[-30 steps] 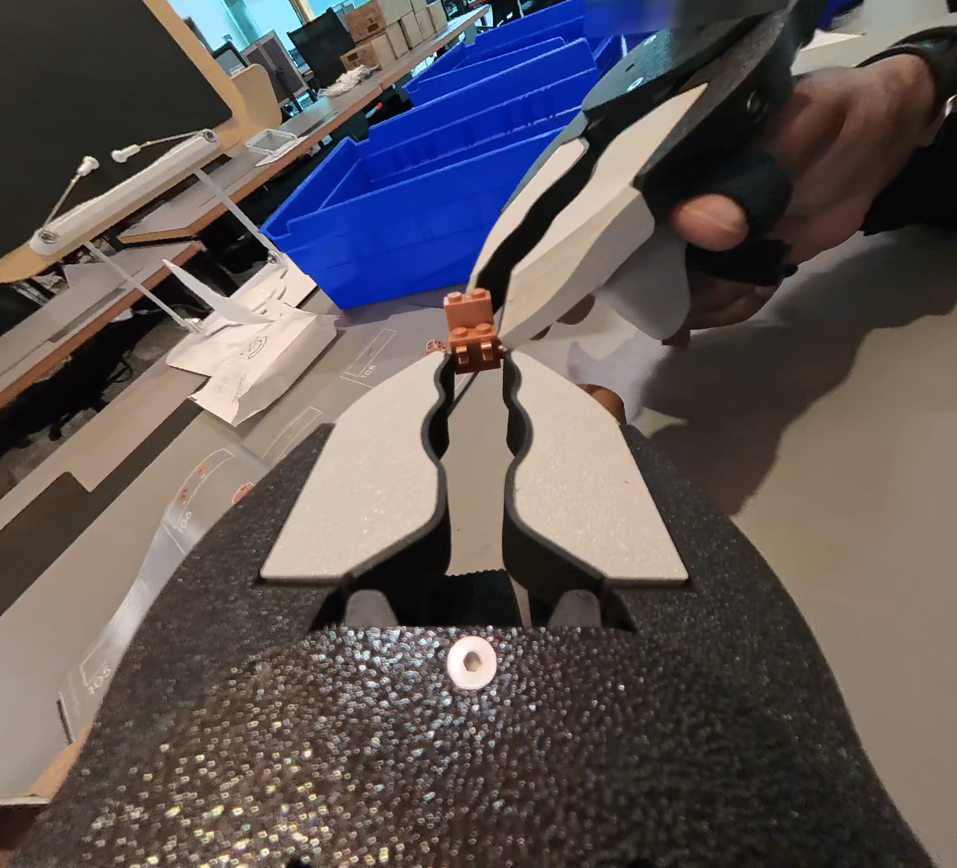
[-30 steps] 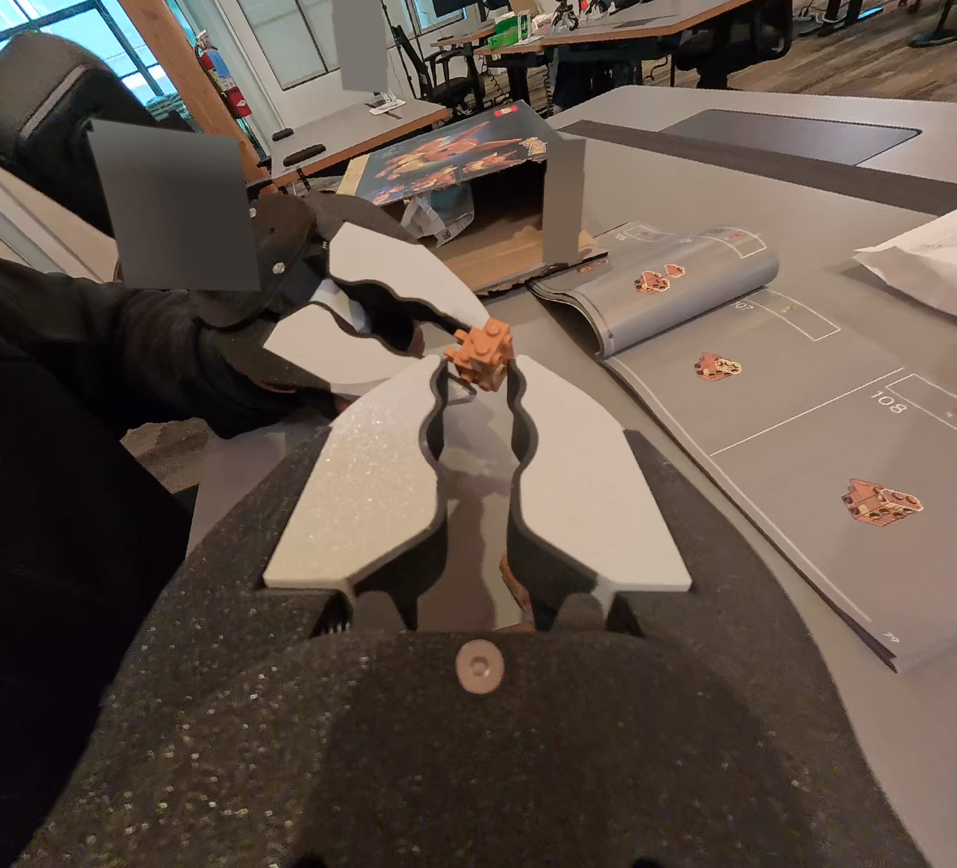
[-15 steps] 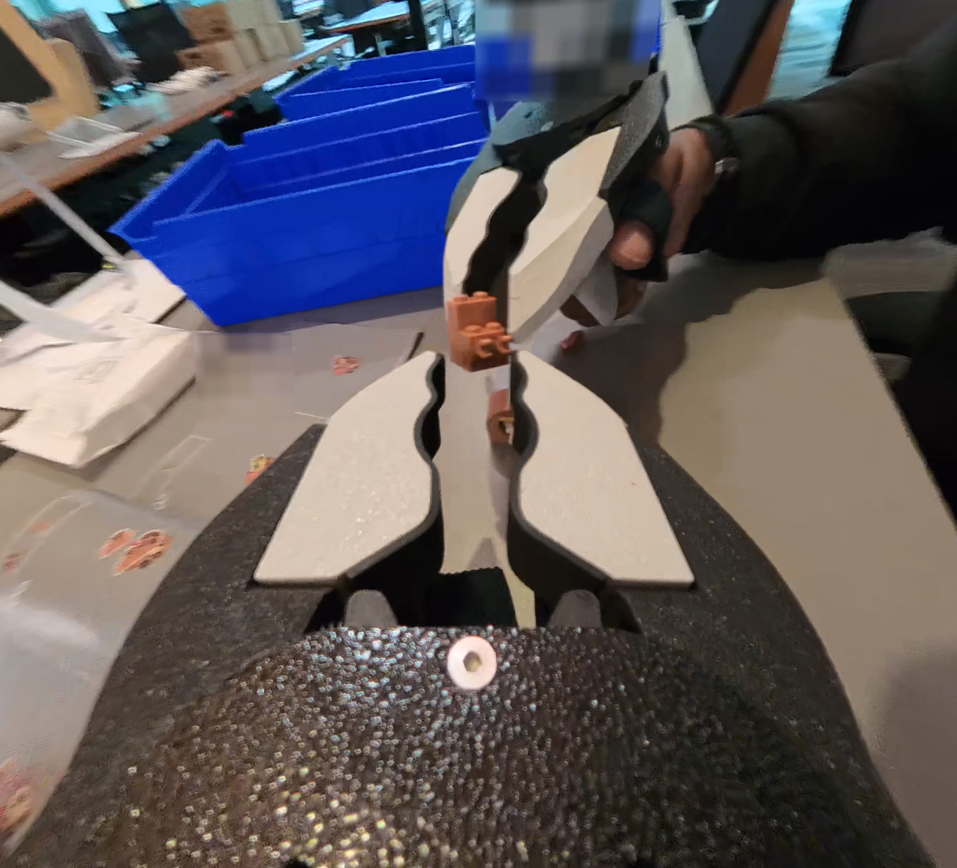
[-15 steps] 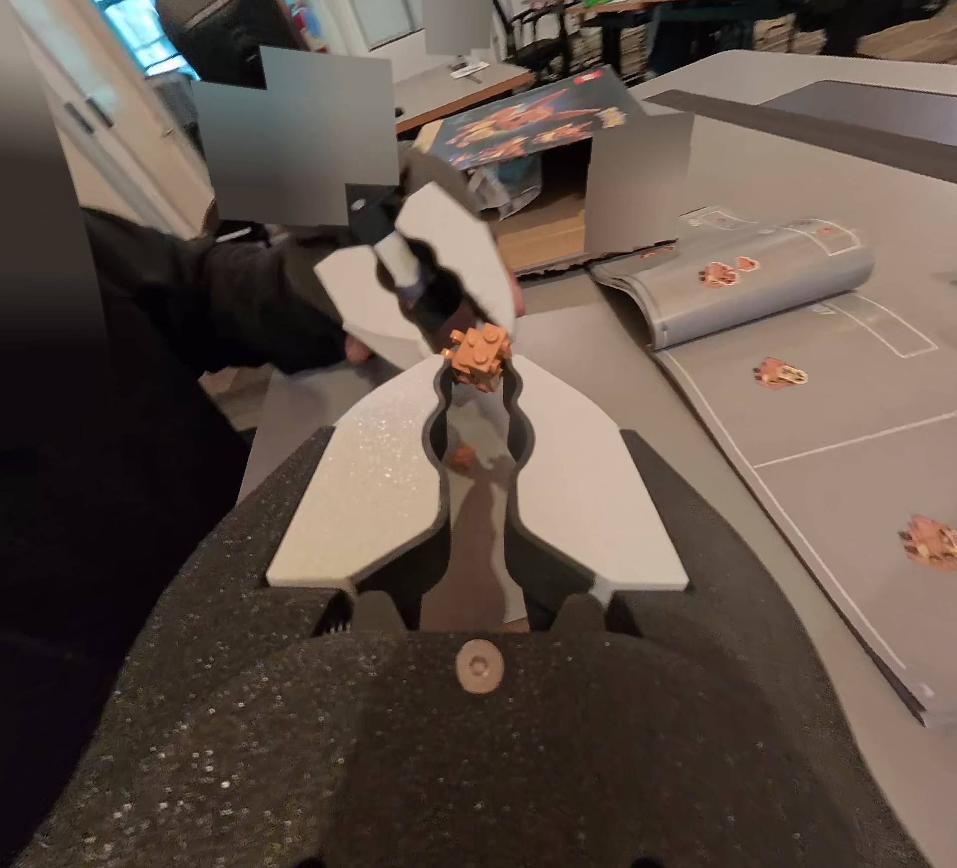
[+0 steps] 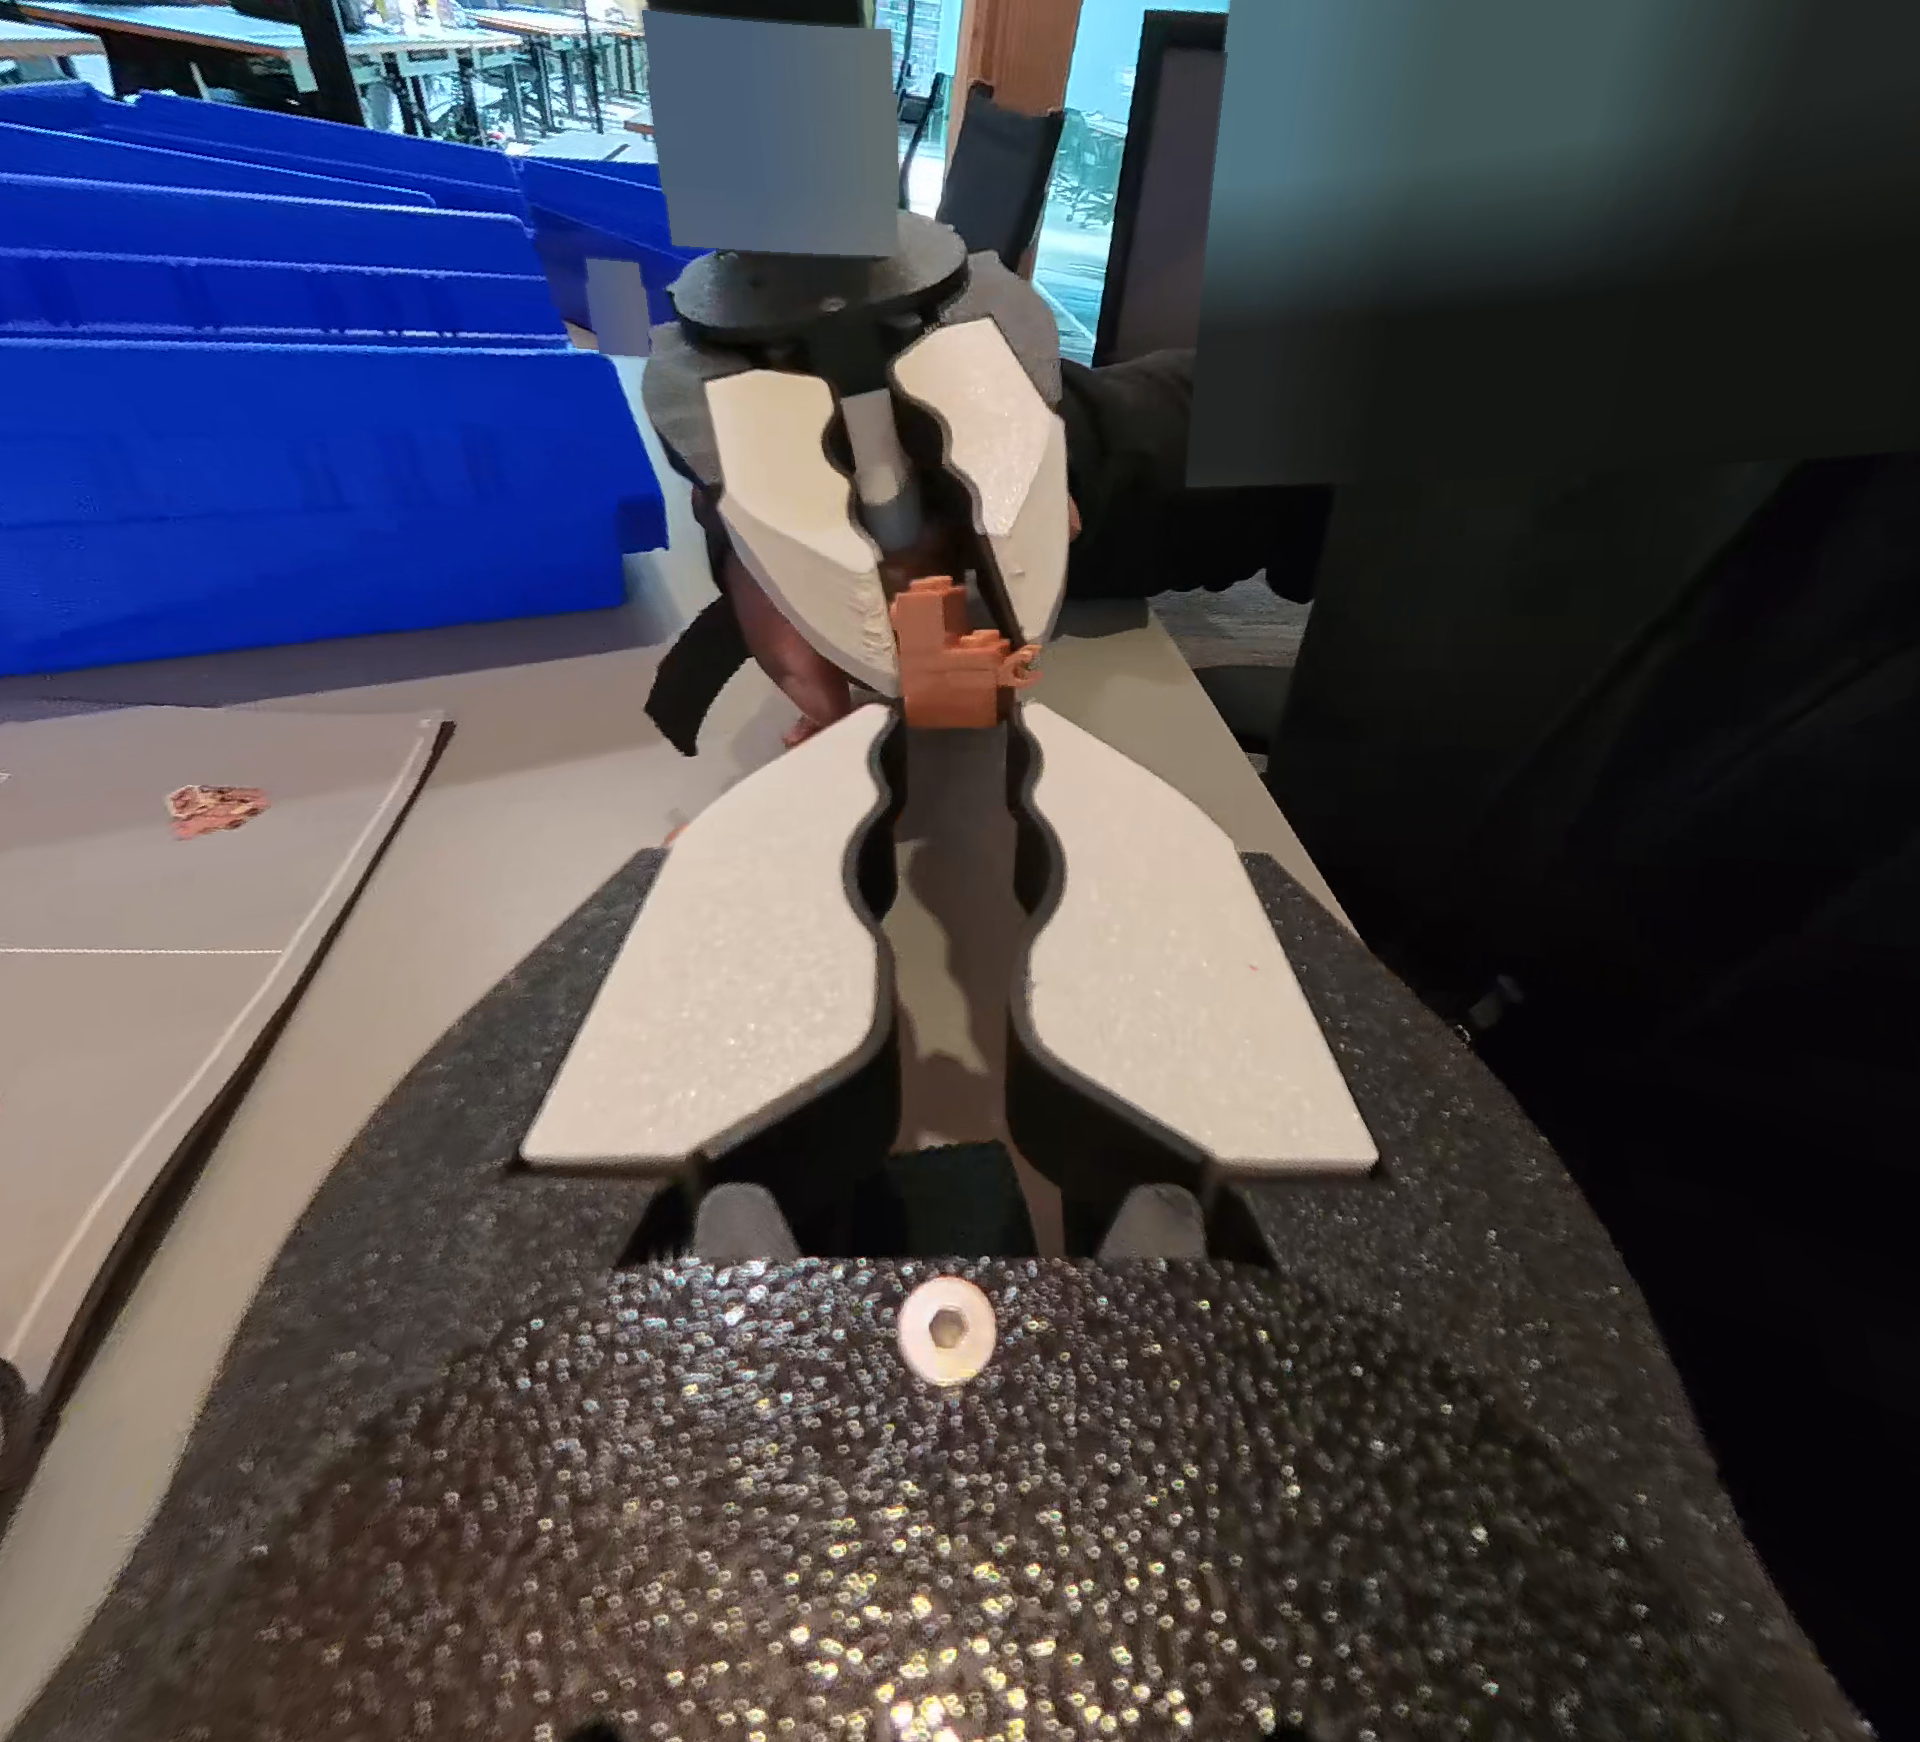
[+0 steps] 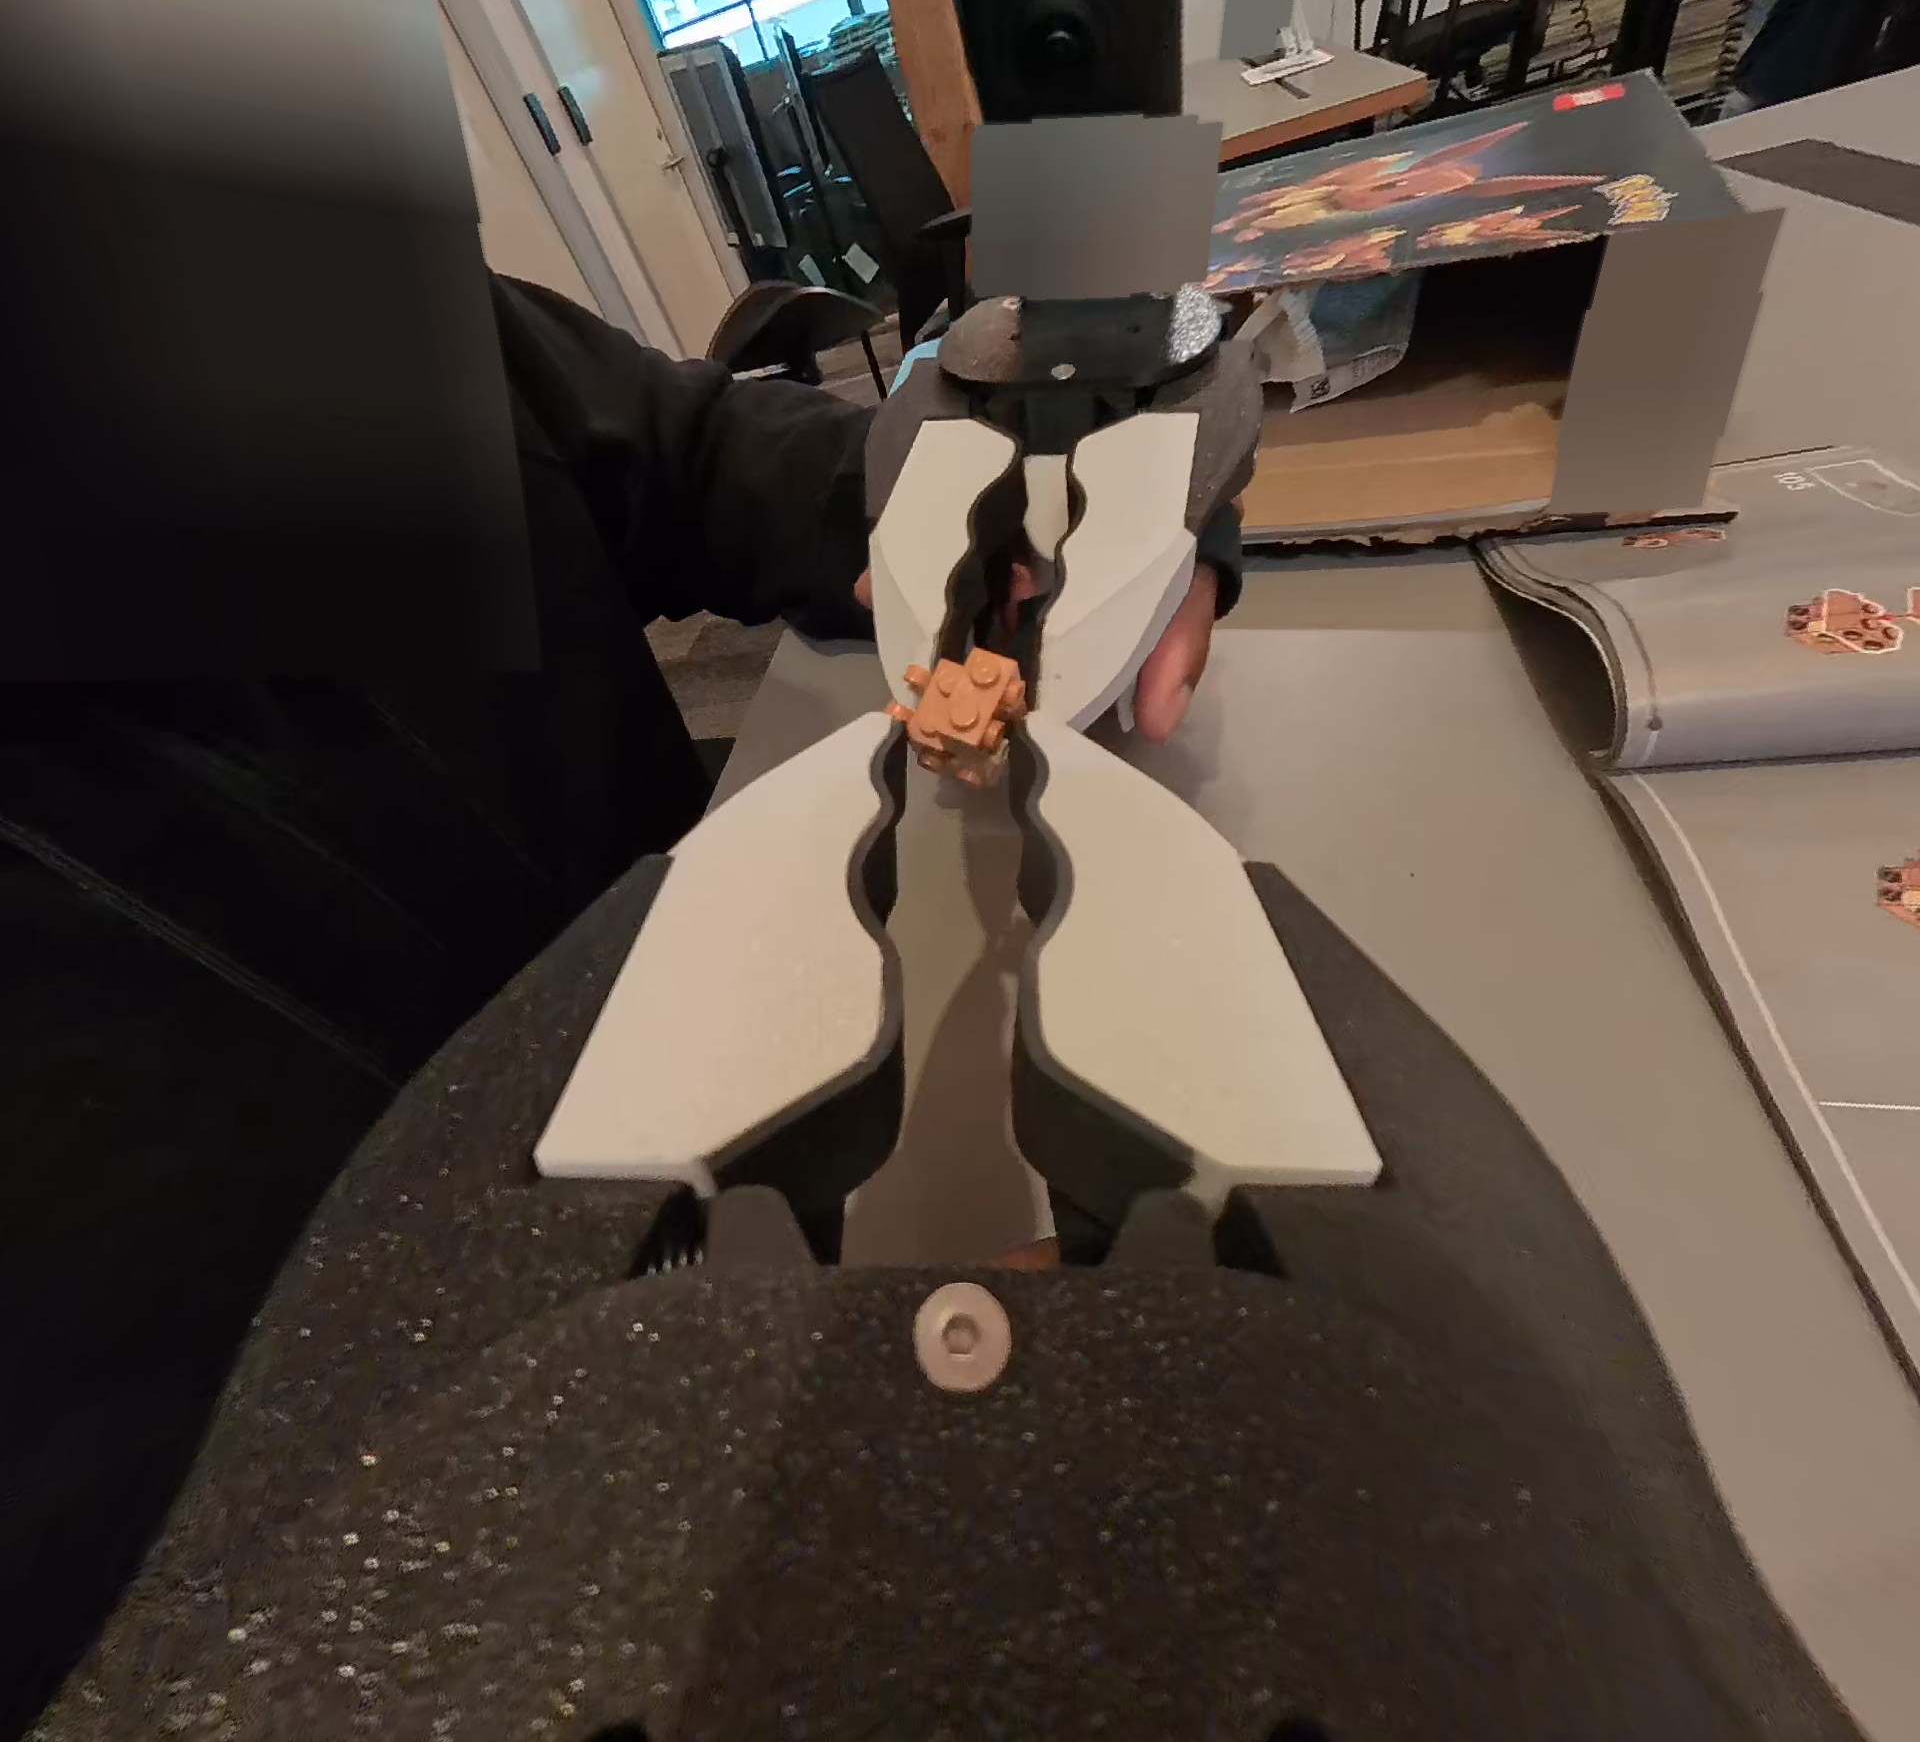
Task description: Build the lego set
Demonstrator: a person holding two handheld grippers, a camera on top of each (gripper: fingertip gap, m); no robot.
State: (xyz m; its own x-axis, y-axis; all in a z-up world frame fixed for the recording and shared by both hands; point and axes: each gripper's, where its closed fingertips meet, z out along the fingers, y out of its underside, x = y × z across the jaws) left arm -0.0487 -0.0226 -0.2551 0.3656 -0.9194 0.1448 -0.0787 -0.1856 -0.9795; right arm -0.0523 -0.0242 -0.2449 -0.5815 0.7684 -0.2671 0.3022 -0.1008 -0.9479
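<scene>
A small orange brick assembly (image 5: pixel 940 664) hangs above the grey table (image 5: pixel 520 653), caught between both grippers, which meet tip to tip. My left gripper (image 5: pixel 956 721) is shut on its lower part. My right gripper (image 5: pixel 954 653) comes in from the far side and is shut on its upper part. In the right wrist view the same studded orange assembly (image 6: pixel 961 700) sits at my right gripper's (image 6: pixel 954 728) fingertips. The left gripper (image 6: pixel 982 669) faces it and closes on the piece from the far side. A gloved hand holds each gripper.
Blue bins (image 5: pixel 260 445) stand at the table's left. An open instruction booklet (image 6: pixel 1714 809) lies to the right and shows in the left wrist view (image 5: pixel 156 913) too. An open cardboard box (image 6: pixel 1455 404) sits behind it. A person's dark sleeve (image 6: pixel 675 466) is close on the left. Only a small space, under 4 cm, lies between the two pairs of fingers.
Half a second ago my left gripper had let go and the right one alone carried the assembly. Now the left has shut on it again, and both grippers face each other head on.
</scene>
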